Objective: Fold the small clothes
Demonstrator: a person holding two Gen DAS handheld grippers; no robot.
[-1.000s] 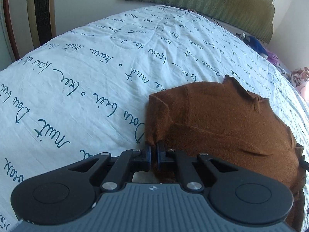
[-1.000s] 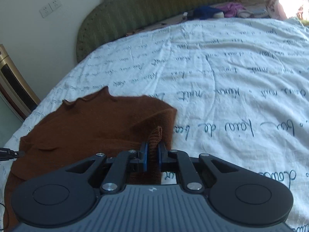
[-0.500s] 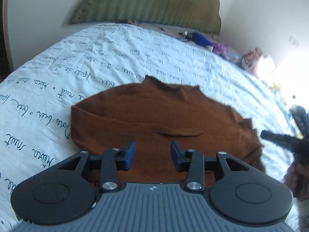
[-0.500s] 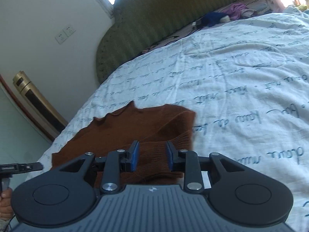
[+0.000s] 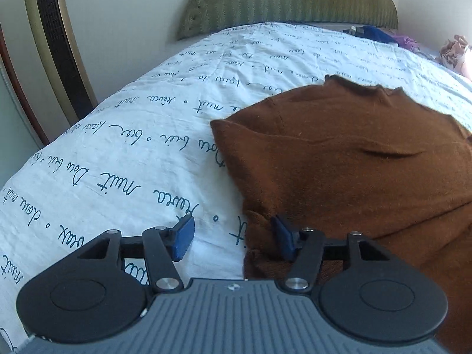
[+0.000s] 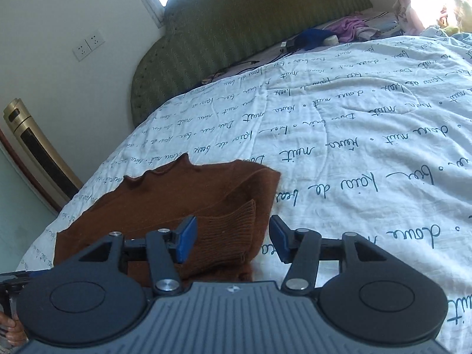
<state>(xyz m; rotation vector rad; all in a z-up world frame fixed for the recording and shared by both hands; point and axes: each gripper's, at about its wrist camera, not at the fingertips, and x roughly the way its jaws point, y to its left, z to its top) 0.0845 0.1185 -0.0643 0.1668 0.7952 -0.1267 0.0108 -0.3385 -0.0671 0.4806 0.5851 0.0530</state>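
White bedding (image 5: 124, 159) printed with dark teal handwritten script covers a bed that fills most of both views. Behind the bed stands a green ribbed headboard (image 6: 242, 38) against a pale wall. A gold tower fan (image 5: 56, 44) stands beside the bed, on the side nearest the left-hand tool. Loose blue, purple and pink clothes (image 6: 348, 29) lie piled at the foot of the headboard.

A brown knit top (image 5: 339, 159) lies spread flat on the bedding, its wavy neckline pointing toward the headboard. One ribbed sleeve cuff (image 6: 233, 230) is folded inward over the body of the top, on the side farthest from the fan.

The left gripper (image 5: 233, 237) hovers low at the edge of the top nearest the fan. Its jaws stand wide apart and hold nothing; one blue pad sits over bare bedding, the other over the top's rumpled edge.

The right gripper (image 6: 233, 240) hovers at the opposite edge of the top. Its jaws also stand wide apart and hold nothing. The ribbed cuff lies in the gap between them, with one pad over the brown fabric and the other over the white bedding.
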